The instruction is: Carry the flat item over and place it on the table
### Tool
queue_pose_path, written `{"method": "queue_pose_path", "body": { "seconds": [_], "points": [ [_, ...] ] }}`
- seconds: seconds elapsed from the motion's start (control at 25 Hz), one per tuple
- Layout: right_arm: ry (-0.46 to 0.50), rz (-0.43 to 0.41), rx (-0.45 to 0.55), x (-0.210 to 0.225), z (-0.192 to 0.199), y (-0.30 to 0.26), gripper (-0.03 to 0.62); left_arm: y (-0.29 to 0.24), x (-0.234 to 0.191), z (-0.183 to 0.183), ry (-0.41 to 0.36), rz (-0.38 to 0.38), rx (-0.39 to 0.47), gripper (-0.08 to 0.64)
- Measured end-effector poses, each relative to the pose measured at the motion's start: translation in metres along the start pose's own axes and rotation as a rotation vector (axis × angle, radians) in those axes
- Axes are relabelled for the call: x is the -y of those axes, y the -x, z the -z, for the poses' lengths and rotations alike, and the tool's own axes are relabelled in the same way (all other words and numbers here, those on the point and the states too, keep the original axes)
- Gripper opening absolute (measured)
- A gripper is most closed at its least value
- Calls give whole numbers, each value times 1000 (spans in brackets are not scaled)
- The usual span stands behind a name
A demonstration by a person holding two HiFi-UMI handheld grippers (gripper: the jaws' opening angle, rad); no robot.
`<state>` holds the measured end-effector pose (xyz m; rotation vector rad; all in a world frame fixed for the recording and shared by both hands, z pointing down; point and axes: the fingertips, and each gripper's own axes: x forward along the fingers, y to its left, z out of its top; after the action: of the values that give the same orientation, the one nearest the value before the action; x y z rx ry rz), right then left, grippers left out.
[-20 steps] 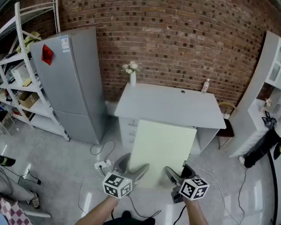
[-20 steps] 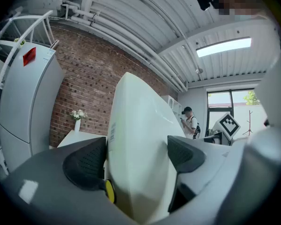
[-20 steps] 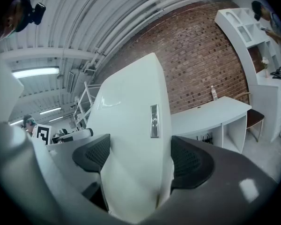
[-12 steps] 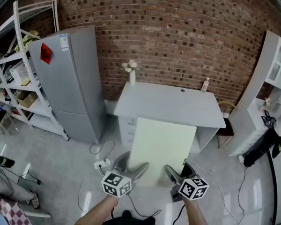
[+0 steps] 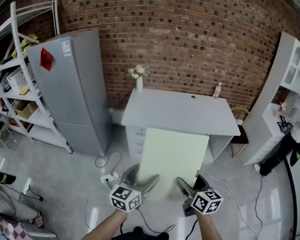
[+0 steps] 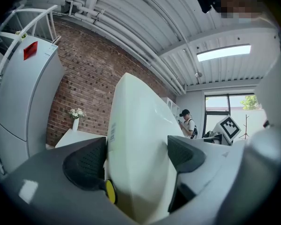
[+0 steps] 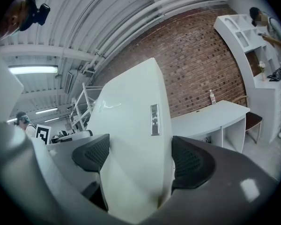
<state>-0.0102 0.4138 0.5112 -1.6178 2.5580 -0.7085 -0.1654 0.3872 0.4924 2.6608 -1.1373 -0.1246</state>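
The pick-up is complete and the carry is under way; placement is not yet done. The flat panel (image 5: 174, 159) is off the floor, held out in front of the person and tilted, with its far edge reaching the near edge of the table (image 5: 180, 109) as seen in the head view. Whether that edge is already over the tabletop or just short of it cannot be told. The left gripper (image 5: 141, 178) pinches the panel's near edge at the left, and its own view shows a pad pressed to each face of the panel. The right gripper (image 5: 192, 184) pinches the near edge at the right in the same manner. Both sets of jaws stand wide because the panel fills the gap between them. The tabletop carries only a vase of flowers (image 5: 139, 79) and a small bottle (image 5: 217, 90), both along the back edge by the brick wall, so the front area looks free. Judged remaining: advance the panel over the table, lower it flat, and release both grips.
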Motion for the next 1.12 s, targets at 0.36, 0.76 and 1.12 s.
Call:
{"method": "queue_pose_path", "body": {
  "seconds": [0.36, 0.76, 1.12],
  "points": [
    [-3, 50, 33, -27, 4, -12, 410, 14, -25, -9, 5, 47, 0, 414],
    [1, 82, 38, -20, -2, -18, 410, 1, -30, -11, 17, 73, 0, 414],
    [-15, 42, 38, 17, -23, -53, 410, -46, -46, -17, -7, 43, -4, 414]
  ]
}}
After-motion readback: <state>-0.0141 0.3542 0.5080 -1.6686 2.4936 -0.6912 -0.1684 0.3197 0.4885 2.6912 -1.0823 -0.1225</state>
